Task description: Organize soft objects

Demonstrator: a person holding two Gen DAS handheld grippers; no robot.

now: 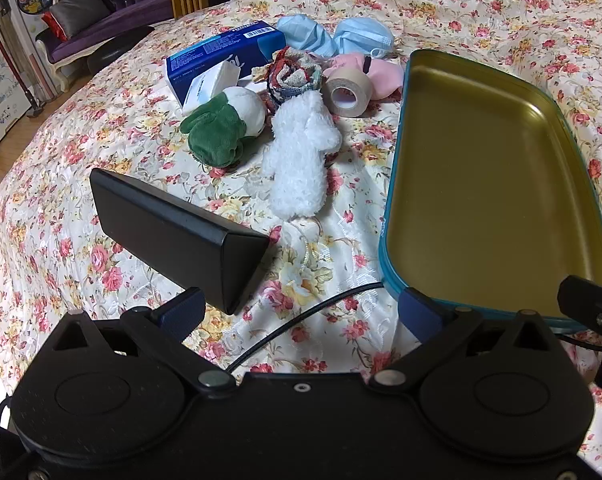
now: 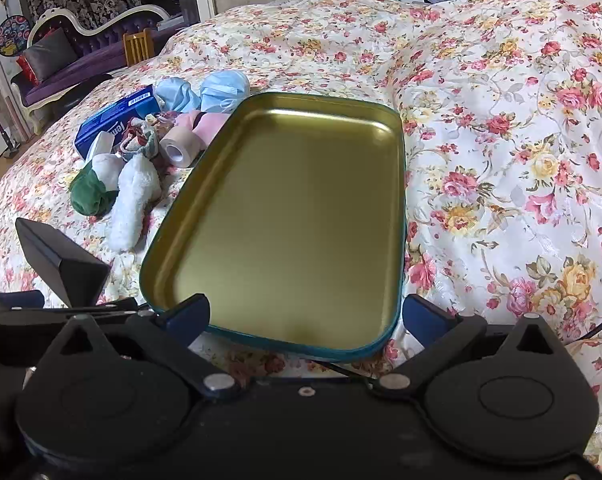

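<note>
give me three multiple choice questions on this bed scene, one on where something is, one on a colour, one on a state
1. Where does the white plush toy lie?
A. in the tray
B. on the bedspread, left of the tray
C. on the tissue box

2. What colour is the inside of the tray?
A. gold
B. red
C. white

3. What does the tray hold?
A. two masks
B. a tape roll
C. nothing

Answers:
1. B, it lies on the floral bedspread beside the green and white plush toy.
2. A, the inner metal is gold with a teal rim.
3. C, its floor is bare in both views; both claws are open.

Right tongs [image 2: 305, 316] spread wide over near rim of tin tray [image 2: 399, 216]; soft toys [image 2: 117, 188] beside tray.
</note>
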